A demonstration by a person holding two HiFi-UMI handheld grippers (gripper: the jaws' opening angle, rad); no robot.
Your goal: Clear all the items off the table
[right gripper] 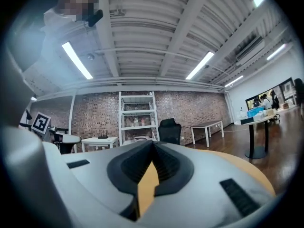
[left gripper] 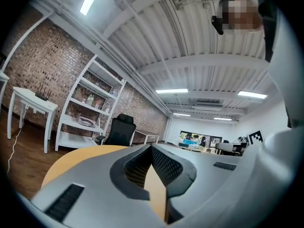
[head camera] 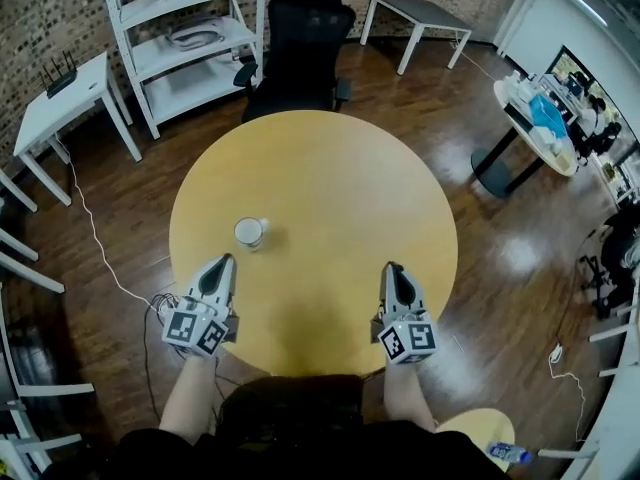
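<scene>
1 small round white cup (head camera: 249, 233) stands on the round pale-yellow wooden table (head camera: 330, 158), left of centre. The grey left gripper (head camera: 225, 261) hovers just behind the cup, apart from it, its 2 jaws pressed together with nothing between them (only tabletop shows below the tips). The grey right gripper (head camera: 391, 268), well to the cup's right, is likewise closed and empty.

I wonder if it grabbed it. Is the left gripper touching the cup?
Apart. The head view shows the cup just beyond the left gripper; the left gripper view shows shut jaws with nothing at them.
</scene>
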